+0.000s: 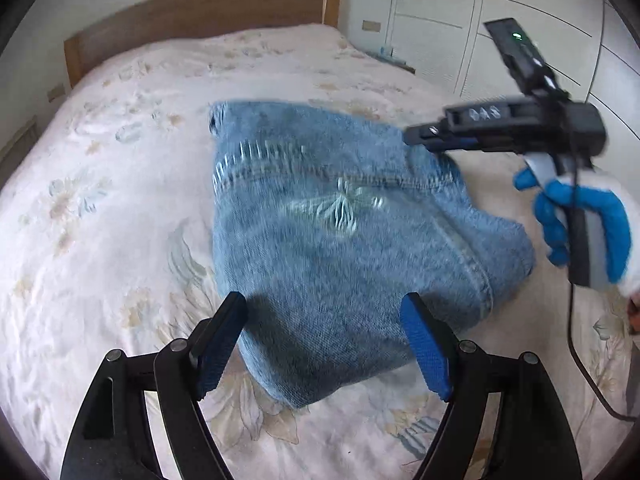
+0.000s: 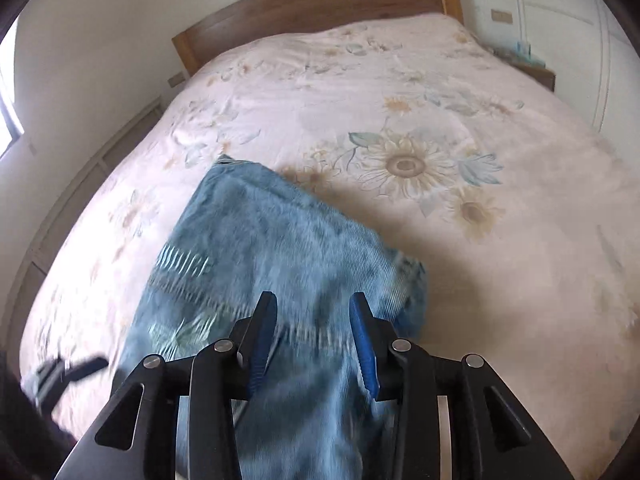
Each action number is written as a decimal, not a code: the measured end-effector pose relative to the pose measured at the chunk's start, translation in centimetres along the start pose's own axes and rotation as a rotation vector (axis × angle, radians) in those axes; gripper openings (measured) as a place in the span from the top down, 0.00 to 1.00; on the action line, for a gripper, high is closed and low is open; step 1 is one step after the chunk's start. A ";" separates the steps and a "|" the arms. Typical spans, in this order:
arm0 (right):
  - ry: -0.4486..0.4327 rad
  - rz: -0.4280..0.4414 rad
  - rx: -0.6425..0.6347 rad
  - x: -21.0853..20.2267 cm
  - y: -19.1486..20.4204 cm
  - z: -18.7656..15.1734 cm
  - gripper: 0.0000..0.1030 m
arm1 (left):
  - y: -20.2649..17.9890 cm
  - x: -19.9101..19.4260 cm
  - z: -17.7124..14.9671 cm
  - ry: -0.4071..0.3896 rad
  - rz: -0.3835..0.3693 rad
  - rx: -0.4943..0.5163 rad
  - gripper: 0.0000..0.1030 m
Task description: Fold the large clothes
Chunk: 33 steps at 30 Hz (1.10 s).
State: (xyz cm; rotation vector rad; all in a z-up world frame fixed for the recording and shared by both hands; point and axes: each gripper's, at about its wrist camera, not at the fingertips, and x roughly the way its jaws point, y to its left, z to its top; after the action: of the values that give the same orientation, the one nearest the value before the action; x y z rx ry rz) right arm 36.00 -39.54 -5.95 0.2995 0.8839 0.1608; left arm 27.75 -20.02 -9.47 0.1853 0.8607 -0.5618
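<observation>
Two grippers hover over folded jeans [image 1: 332,232] lying mid-bed [image 1: 120,200], nearer its foot: left gripper [image 1: 324,344] spread wide, right gripper [image 2: 314,340] partly parted, neither pinching anything

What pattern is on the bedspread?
Pale pink bedspread with a faded sunflower print, clearest in the right wrist view.

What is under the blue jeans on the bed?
The folded jeans lie on the flowery bedspread, which shows all around them. The part right beneath them is covered, so whether anything else hides there cannot be seen.
</observation>
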 end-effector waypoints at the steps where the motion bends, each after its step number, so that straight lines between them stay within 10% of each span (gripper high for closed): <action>1: 0.019 0.022 0.024 1.3 -0.5 0.2 0.63 | 0.2 0.3 -0.5 -0.002 0.005 0.005 0.20; 6: 0.105 0.055 0.082 6.8 -2.6 -0.5 0.64 | 3.4 2.7 -2.8 0.076 -0.175 -0.207 0.16; 19: 0.014 0.094 0.000 -3.5 -0.1 -3.5 0.51 | 2.2 -4.6 0.8 -0.074 -0.068 -0.128 0.16; 33: 0.113 0.173 0.109 -3.9 1.1 -12.1 0.41 | 0.9 -0.4 0.4 0.041 -0.059 -0.069 0.16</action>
State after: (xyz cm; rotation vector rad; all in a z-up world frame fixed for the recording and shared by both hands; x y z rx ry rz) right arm 24.09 -37.20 -9.89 0.4729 0.9806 0.2927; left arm 28.29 -19.24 -8.97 0.1093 0.9267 -0.5840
